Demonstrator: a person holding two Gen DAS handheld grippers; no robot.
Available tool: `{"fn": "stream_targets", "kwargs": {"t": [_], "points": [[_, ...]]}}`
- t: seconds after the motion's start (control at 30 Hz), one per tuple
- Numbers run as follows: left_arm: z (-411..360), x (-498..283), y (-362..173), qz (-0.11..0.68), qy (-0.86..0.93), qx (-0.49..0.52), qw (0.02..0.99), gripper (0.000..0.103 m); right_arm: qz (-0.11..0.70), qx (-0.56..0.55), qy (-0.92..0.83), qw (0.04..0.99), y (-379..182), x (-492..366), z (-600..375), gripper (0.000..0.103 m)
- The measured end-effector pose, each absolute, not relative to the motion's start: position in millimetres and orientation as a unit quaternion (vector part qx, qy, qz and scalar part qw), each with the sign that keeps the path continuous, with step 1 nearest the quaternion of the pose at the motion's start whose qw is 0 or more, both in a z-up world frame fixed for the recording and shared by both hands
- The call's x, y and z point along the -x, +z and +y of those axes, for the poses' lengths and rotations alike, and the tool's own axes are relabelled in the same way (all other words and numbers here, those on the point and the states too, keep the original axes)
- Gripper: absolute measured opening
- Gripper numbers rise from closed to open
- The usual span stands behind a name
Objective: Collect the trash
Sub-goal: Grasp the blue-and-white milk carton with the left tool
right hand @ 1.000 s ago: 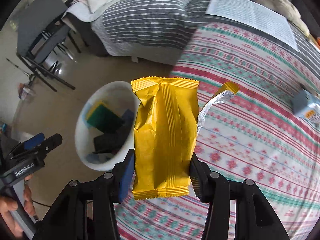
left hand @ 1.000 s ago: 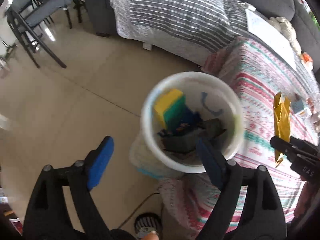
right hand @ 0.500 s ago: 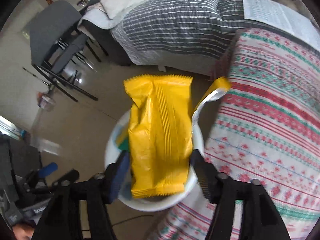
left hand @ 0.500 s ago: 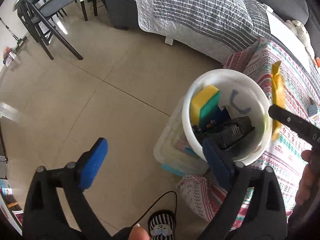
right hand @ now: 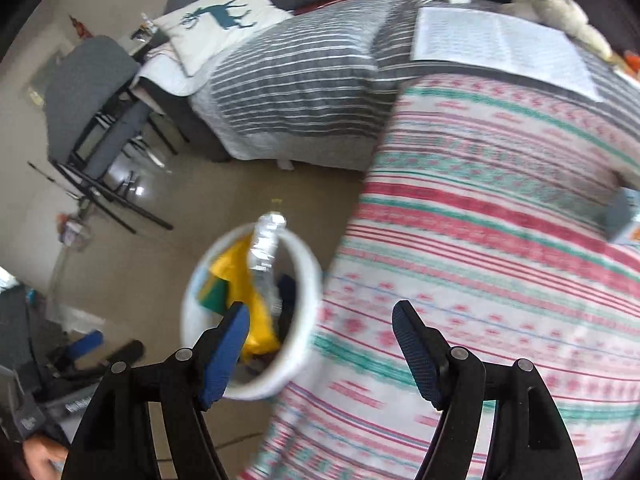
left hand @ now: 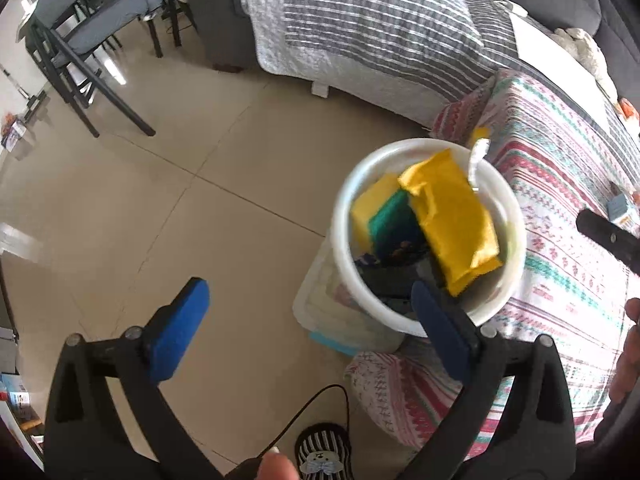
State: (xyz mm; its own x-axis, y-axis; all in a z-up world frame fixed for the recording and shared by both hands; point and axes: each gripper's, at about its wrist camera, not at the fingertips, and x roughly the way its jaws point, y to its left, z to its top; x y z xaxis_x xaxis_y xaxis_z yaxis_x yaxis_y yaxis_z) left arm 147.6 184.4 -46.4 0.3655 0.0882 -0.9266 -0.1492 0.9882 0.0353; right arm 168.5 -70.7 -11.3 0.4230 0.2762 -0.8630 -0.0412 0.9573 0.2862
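Note:
A white bucket stands beside the table on a clear plastic box. A crumpled yellow wrapper now lies in it, leaning on a yellow-green sponge and dark scraps. In the right wrist view, the wrapper shows its silver inner flap over the bucket rim. My right gripper is open and empty, above the bucket's edge and the tablecloth. My left gripper is wide open with nothing between its fingers. It hovers over the floor, and its right finger overlaps the bucket's near rim.
A table with a red-green patterned cloth lies to the right, with a small blue carton on it. A sofa with a grey striped blanket stands behind, and dark chairs at far left. A slippered foot is on the tiled floor.
The yellow wrapper was between my right jaws and now lies in the bucket. The right jaws have opened wider and stand empty. The left gripper has opened slightly.

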Motion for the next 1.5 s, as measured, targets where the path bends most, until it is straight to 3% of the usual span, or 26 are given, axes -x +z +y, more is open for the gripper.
{"fn": "stream_targets", "kwargs": {"t": [0.4, 0.9, 1.23, 1.5], "points": [[98.9, -157.8, -29.1, 0.551, 0.005, 0.005, 0.835, 0.101, 0.529, -0.112, -0.022, 0.841, 11.9, -111.2, -213.8, 0.079], [-81.6, -187.1, -20.8, 0.517, -0.097, -0.086, 0.846, 0.101, 0.524, -0.158, -0.138, 0.825, 5.2, -52.4, -379.9, 0.08], [-228.3, -220.3, -24.2, 0.45, -0.19, -0.218, 0.845, 0.101, 0.517, -0.198, -0.165, 0.816, -0.2, -31.9, -439.6, 0.08], [-291.6, -247.1, -45.9, 0.439, -0.234, -0.237, 0.834, 0.101, 0.526, -0.219, -0.179, 0.802, -13.1, -25.0, -474.2, 0.08]]}}
